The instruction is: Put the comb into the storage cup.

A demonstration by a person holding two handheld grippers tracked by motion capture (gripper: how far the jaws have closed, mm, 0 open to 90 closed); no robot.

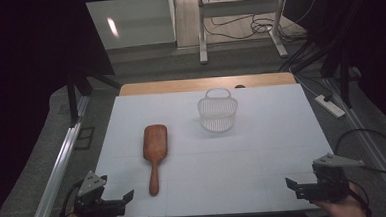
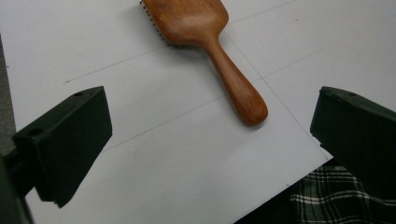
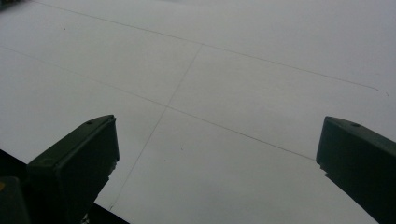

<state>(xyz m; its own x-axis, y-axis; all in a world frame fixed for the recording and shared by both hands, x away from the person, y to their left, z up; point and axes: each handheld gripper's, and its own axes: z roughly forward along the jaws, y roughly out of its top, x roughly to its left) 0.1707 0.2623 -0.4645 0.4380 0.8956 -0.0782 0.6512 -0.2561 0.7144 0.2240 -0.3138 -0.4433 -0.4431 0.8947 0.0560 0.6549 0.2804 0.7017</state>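
The high view looks forward and down over the whole white table (image 1: 263, 155). The left gripper view sits close above its near edge, sharing the hairbrush (image 2: 205, 42); the right gripper view faces bare tabletop.

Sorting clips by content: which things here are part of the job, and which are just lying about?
Part of the job:
brush, nearest the left tool, lying flat
basket, upright farther back on the table
both tools, open, at the near edge; right tool

Lying about:
power strip on the floor
cables by the far frame
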